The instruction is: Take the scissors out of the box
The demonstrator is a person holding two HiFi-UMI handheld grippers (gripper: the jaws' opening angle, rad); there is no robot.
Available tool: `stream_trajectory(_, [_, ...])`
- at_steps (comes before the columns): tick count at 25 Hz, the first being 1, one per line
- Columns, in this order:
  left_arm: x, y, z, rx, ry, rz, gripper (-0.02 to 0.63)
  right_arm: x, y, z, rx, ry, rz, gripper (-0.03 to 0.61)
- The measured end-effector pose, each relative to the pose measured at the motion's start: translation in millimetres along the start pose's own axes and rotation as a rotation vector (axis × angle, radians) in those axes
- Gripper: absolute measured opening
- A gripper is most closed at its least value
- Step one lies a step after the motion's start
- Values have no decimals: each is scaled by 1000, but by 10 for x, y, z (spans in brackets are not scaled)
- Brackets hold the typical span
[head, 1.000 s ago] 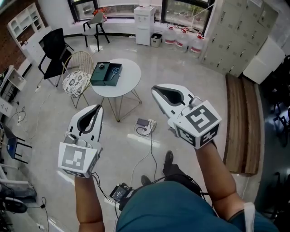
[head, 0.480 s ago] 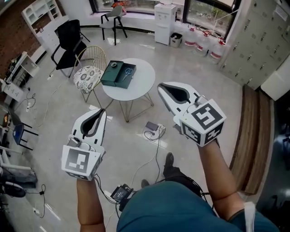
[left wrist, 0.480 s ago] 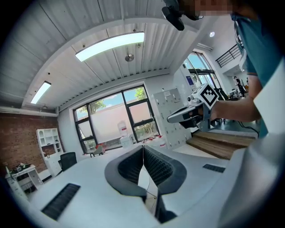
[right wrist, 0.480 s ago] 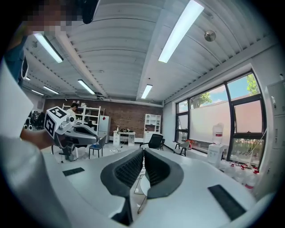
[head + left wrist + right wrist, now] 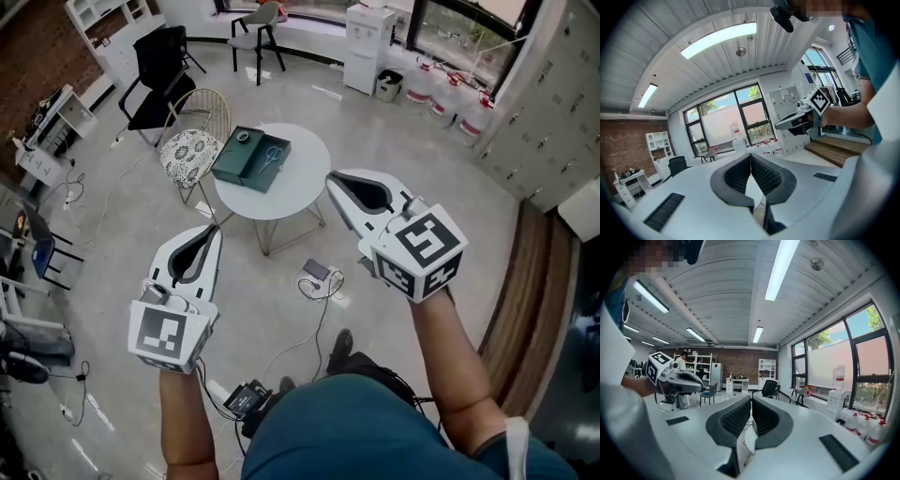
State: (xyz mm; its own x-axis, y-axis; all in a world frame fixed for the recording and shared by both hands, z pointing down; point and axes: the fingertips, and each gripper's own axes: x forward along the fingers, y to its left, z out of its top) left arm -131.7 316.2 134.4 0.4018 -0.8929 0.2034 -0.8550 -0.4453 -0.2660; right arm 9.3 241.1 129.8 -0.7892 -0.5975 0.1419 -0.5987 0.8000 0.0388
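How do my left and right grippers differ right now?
In the head view the right gripper sits higher, its tip level with the round table; the left gripper sits lower, short of the table. The right gripper slants toward the upper left; the left gripper points nearly straight up the picture. Both have jaws shut with nothing between them.

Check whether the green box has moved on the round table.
No. The green box still lies on the round table's left part, next to the patterned chair.

You hold two: left gripper [image 5: 208,232], right gripper [image 5: 334,180]. Far off: one round table [image 5: 300,173], one green box [image 5: 230,167], one pair of scissors [image 5: 273,156], three chairs [image 5: 187,150].
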Motion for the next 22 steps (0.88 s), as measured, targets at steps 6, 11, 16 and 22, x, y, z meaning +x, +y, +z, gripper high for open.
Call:
stream_trajectory(6, [528, -82, 194, 14, 24, 31, 20, 61, -551, 11, 12, -16, 46, 40])
stream_trajectory(11, [1014, -239, 314, 35, 40, 23, 20, 25, -1010, -66, 25, -20, 59, 40])
stream_trajectory(16, [1390, -275, 323, 49, 45, -8, 20, 72, -1267, -188, 41, -12, 52, 40])
stream_trajectory(22, [1963, -43, 192, 43, 32, -52, 20, 264, -1607, -297, 34, 10, 9, 40])
